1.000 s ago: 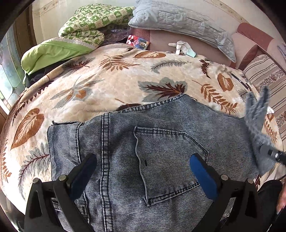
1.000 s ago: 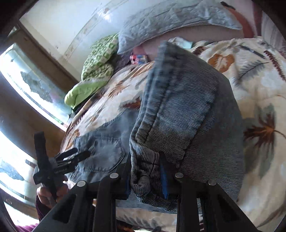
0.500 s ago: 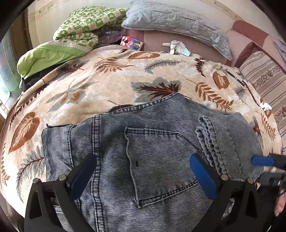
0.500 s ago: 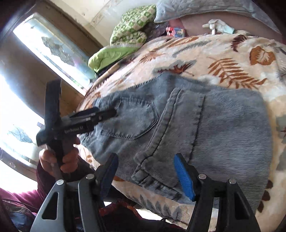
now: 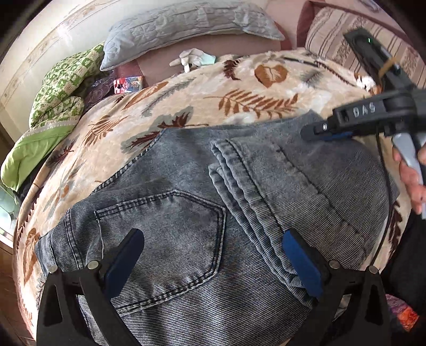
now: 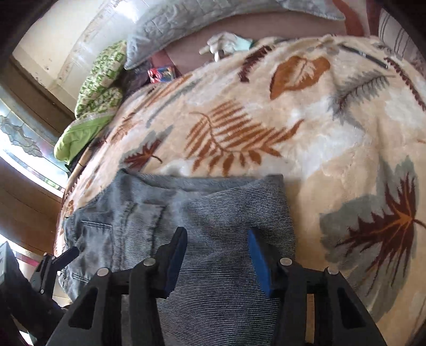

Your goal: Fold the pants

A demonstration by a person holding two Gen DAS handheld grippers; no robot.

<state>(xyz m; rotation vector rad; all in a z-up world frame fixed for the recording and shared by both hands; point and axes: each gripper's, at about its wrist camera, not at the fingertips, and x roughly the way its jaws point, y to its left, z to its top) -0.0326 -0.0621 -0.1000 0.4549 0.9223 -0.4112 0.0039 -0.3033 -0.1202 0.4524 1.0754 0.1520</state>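
Observation:
Grey-blue denim pants (image 5: 186,202) lie folded on the leaf-print blanket (image 5: 239,87), the leg end laid back over the seat beside the back pocket (image 5: 165,234). My left gripper (image 5: 213,260) is open and empty, just above the pocket and the folded hem. My right gripper (image 6: 215,255) is open and empty over the right part of the pants (image 6: 218,213); it also shows in the left wrist view (image 5: 324,133), above the pants' far right edge.
At the bed's head lie a grey quilted pillow (image 5: 186,24), a green patterned quilt (image 5: 61,87), a small colourful box (image 5: 127,83) and a white glove (image 5: 191,57). A striped cushion (image 5: 335,34) is at the right. A window (image 6: 24,143) is at the left.
My right gripper laid the pant leg over the seat, opened and let it go, then swung to the pants' right side. The left view shifted right.

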